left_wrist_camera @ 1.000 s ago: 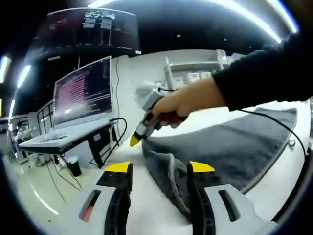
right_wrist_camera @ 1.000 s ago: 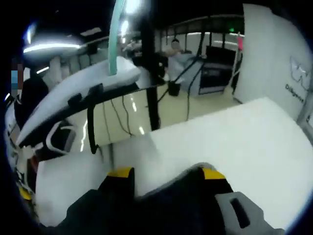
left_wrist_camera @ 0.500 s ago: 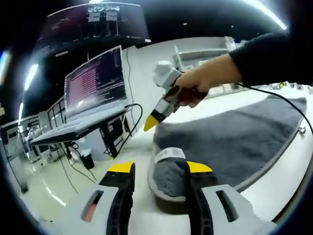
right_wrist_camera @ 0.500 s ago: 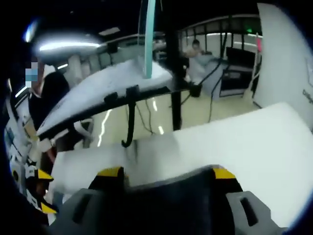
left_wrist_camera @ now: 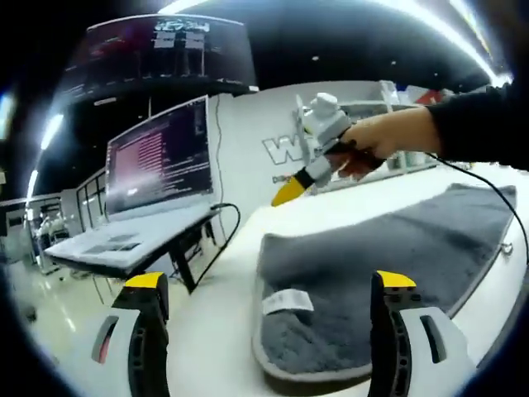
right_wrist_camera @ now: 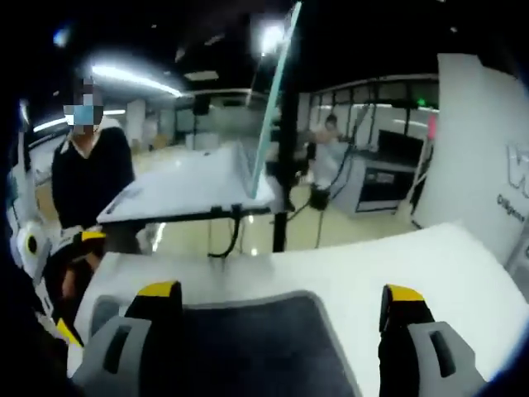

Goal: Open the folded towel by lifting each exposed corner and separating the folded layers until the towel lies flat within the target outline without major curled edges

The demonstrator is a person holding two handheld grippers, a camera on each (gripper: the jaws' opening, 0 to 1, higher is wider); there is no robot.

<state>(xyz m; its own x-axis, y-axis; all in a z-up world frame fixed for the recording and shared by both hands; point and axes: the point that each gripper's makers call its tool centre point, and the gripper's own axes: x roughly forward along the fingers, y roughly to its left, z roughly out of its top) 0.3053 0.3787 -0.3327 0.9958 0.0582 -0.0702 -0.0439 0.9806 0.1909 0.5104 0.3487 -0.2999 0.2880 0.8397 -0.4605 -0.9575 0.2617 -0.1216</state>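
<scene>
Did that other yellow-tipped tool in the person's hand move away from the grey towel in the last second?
Yes. In the left gripper view the right gripper rose from the towel edge, now hanging above it against the white wall.

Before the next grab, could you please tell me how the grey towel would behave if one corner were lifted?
The towel would likely drape limply: its thick pile lies slack on the table. Its near edge curls, so a lifted layer may fold back. Slipping seems unlikely for so plush a fabric.

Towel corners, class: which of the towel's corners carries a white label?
The rounded corner nearest the left gripper, lying between its open jaws. A white label sits on top just behind it; the towel's far end shows none.
</scene>
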